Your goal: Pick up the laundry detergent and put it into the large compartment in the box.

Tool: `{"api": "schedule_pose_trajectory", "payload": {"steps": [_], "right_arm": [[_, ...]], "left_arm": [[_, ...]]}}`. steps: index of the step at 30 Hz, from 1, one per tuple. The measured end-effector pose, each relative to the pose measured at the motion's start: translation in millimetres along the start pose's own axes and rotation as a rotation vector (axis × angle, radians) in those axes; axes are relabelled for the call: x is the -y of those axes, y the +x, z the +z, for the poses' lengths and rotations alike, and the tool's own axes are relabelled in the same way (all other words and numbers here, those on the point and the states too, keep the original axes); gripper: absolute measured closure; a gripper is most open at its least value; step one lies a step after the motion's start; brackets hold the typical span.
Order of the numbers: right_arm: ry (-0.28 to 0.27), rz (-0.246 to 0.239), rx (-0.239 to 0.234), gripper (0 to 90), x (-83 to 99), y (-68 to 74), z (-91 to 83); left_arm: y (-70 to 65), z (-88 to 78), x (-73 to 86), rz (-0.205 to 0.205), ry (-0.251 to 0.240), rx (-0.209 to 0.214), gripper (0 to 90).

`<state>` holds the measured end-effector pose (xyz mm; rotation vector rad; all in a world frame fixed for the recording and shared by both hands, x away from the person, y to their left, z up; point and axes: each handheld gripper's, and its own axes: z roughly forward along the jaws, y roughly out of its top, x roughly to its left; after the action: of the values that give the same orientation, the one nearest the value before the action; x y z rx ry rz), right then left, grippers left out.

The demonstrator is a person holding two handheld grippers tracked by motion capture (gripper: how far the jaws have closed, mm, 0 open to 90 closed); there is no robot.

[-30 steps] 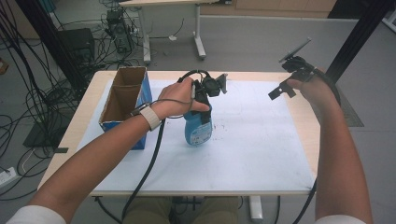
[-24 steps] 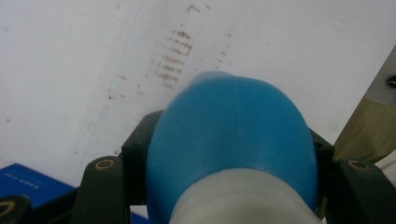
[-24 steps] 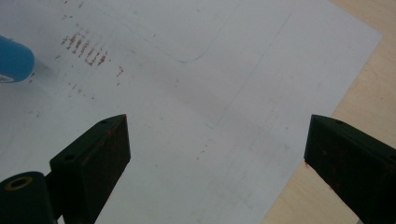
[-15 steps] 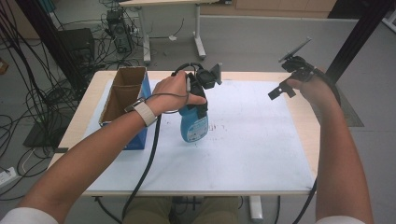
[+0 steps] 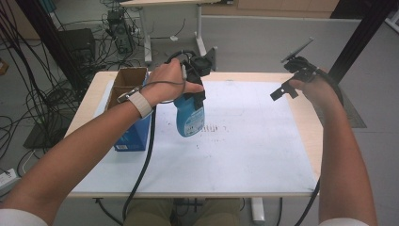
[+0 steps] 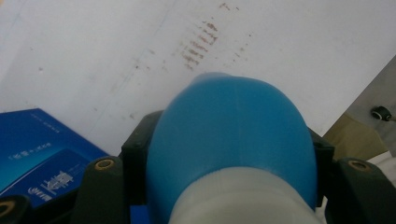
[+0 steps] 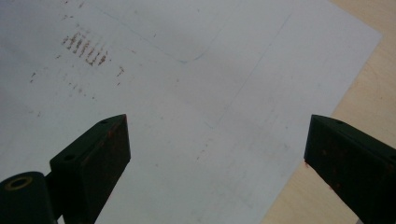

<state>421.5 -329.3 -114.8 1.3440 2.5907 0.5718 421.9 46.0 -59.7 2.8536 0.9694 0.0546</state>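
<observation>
While your left gripper (image 5: 195, 96) pinches the blue bottle (image 5: 189, 117) clear above the white mat (image 5: 244, 141), beside the open box (image 5: 127, 87), the pickup is done; placing it remains. Your right gripper (image 5: 294, 77) hovers, jaws spread, empty.

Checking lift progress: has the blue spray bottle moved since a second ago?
Yes. The blue spray bottle has risen off the white mat, toward the cardboard box.

Black left claw (image 5: 193, 96) trails a black cable; a white wristband, white short sleeves.
</observation>
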Motion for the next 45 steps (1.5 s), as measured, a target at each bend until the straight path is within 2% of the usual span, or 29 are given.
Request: {"api": "schedule_pose_trajectory", "payload": {"steps": [11,19,33,39,45], "right_arm": [[-0.001,-0.006,-0.001,6.9,-3.9,2.5,-0.3],[-0.001,-0.006,0.000,6.9,-4.2,2.6,-0.6],[0.003,-0.009,0.006,6.9,-5.8,3.7,0.8],[0.001,-0.015,0.006,6.9,-7.3,5.0,1.5],[0.001,-0.015,0.006,6.9,-8.1,5.1,2.0]], "left_arm": [[9.4,-36.9,4.5,-0.080,-0.014,-0.038,39.2],[20.7,-55.4,6.3,-0.137,-0.015,-0.026,39.2],[31.9,-81.4,12.7,-0.224,-0.014,-0.042,39.2],[44.3,-92.6,23.5,-0.276,-0.035,-0.022,39.2],[51.7,-101.7,31.4,-0.321,-0.039,-0.037,39.2]]}}
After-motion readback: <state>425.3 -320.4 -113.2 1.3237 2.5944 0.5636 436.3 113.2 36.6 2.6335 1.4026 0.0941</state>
